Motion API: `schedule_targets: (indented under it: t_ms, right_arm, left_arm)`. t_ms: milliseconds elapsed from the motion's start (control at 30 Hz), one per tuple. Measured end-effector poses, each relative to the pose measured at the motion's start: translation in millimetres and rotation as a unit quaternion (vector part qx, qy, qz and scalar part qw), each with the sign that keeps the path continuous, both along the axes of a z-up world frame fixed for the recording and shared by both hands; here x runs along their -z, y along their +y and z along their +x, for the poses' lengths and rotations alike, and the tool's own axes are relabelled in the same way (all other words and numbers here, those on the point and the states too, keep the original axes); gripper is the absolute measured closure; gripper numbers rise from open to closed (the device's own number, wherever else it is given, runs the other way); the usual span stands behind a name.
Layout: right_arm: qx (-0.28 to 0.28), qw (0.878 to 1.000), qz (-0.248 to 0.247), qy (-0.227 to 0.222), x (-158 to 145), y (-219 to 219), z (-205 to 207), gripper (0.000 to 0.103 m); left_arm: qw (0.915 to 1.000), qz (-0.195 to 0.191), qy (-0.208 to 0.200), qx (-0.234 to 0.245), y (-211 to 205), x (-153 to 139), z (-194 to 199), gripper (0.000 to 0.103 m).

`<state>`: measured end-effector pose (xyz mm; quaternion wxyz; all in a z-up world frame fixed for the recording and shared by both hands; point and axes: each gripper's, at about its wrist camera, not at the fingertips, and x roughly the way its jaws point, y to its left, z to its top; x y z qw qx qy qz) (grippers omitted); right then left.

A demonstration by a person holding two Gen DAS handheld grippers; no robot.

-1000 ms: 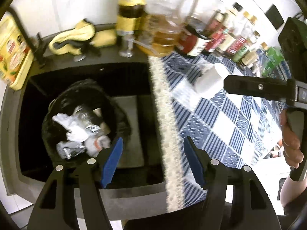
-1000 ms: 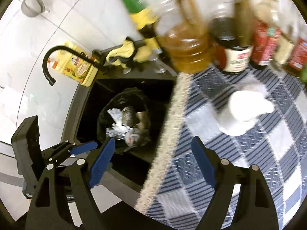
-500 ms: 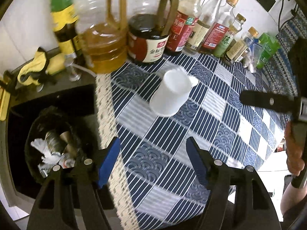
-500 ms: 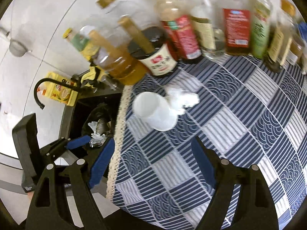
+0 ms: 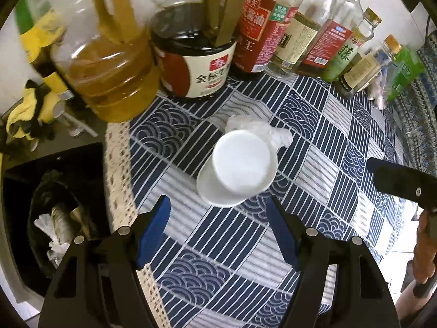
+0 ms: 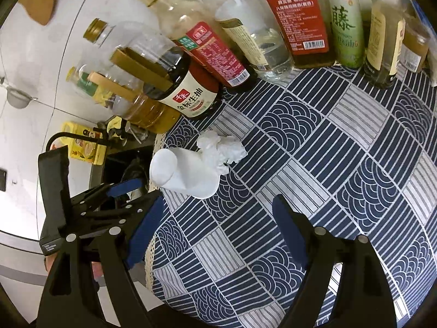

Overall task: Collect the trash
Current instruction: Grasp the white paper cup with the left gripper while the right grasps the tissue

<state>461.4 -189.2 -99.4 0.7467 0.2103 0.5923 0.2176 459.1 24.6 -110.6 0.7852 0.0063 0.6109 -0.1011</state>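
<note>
A white paper cup (image 5: 240,169) stands upside down on the blue patterned tablecloth (image 5: 314,125), with a crumpled white tissue (image 5: 273,134) touching its far side. My left gripper (image 5: 217,218) hangs open just short of the cup, nothing between its blue pads. In the right wrist view the cup (image 6: 185,172) and tissue (image 6: 221,147) lie ahead and to the left of my right gripper (image 6: 218,205), which is open and empty. A black trash bag (image 5: 54,218) holding paper and wrappers sits in the dark sink at the left.
Oil and sauce bottles (image 5: 191,63) line the back of the table behind the cup. The cloth's lace edge (image 5: 120,180) runs beside the sink. A yellow glove (image 5: 30,112) and a tap (image 6: 65,136) sit by the sink. A hand (image 5: 423,248) holds the right gripper.
Both grippers have swung right, from over the sink and trash bag to over the tablecloth. The cup and tissue now sit much closer in front of them.
</note>
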Motion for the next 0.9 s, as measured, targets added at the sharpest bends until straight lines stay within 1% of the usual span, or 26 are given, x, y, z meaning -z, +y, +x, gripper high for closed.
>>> schedule_targets:
  t_ms: [100, 200, 300, 367, 400, 433, 667, 900]
  right_arm:
    - [0.0, 1.0, 0.005, 0.006, 6, 1, 4, 0.022]
    - [0.005, 1.0, 0.007, 0.013, 11, 0, 9, 0.022]
    - [0.01, 1.0, 0.006, 0.016, 15, -2, 11, 0.022]
    - [0.015, 1.0, 0.006, 0.02, 18, -3, 12, 0.022]
    - [0.016, 1.0, 0.005, 0.02, 19, -3, 12, 0.022]
    - [0.017, 1.0, 0.005, 0.02, 20, -3, 13, 0.022]
    - [0.016, 1.0, 0.002, 0.024, 24, 5, 19, 0.022]
    - [-0.002, 0.999, -0.018, 0.032, 34, 30, 38, 0.022]
  left_arm:
    - [0.9999, 0.0, 0.0, 0.015, -10, 3, 6, 0.033]
    - [0.9998, 0.005, 0.002, 0.02, -18, 8, 16, 0.033]
    - [0.9995, 0.003, 0.0, 0.03, -23, 13, 23, 0.033]
    - [0.9993, 0.005, 0.001, 0.036, -25, 17, 27, 0.036]
    - [0.9993, 0.004, 0.005, 0.036, -25, 19, 29, 0.046]
    - [0.9993, 0.001, 0.009, 0.037, -25, 21, 30, 0.045]
    - [0.9991, -0.013, 0.004, 0.041, -21, 19, 28, 0.046]
    - [0.9993, -0.018, -0.013, 0.029, -4, 0, 10, 0.046]
